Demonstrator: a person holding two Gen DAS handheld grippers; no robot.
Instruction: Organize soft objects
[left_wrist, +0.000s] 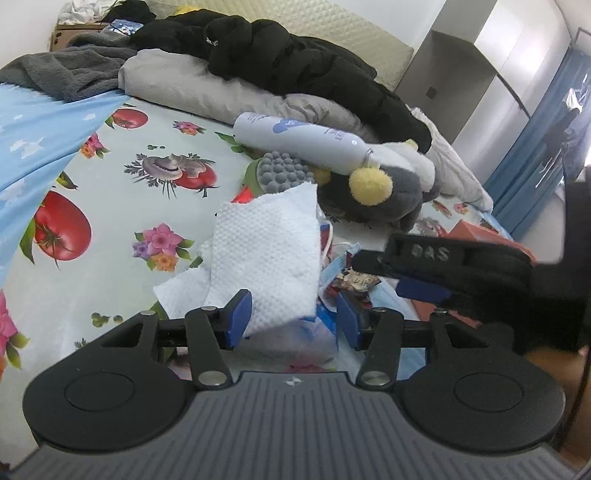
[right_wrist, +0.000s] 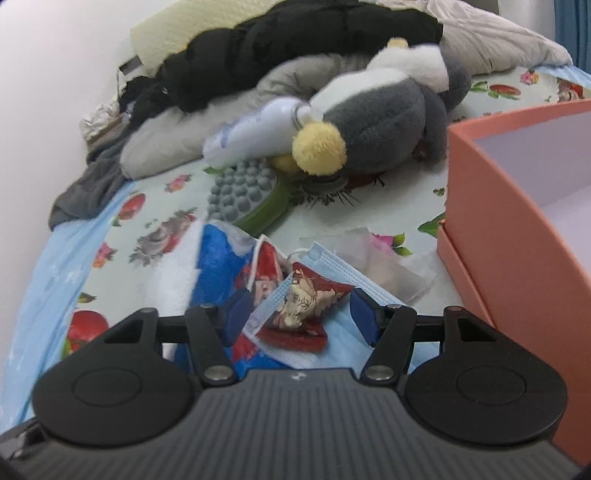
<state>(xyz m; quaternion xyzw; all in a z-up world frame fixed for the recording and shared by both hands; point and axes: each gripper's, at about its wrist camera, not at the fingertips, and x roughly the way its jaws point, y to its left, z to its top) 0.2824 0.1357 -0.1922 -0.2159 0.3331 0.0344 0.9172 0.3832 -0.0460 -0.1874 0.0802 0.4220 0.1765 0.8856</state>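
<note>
White paper towel (left_wrist: 269, 254) between spread left claw (left_wrist: 293, 317) fingers.

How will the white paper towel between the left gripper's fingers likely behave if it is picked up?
The paper towel is thin, embossed and already creased, so it will probably hang limp and fold. It looks very light, so the open left gripper should need little force. It lies over the face mask, which might drag along.

Embossed white paper towel (left_wrist: 266, 251), fuzzy plush toy (right_wrist: 384, 122), glossy snack packet (right_wrist: 299, 306), perhaps foil
</note>
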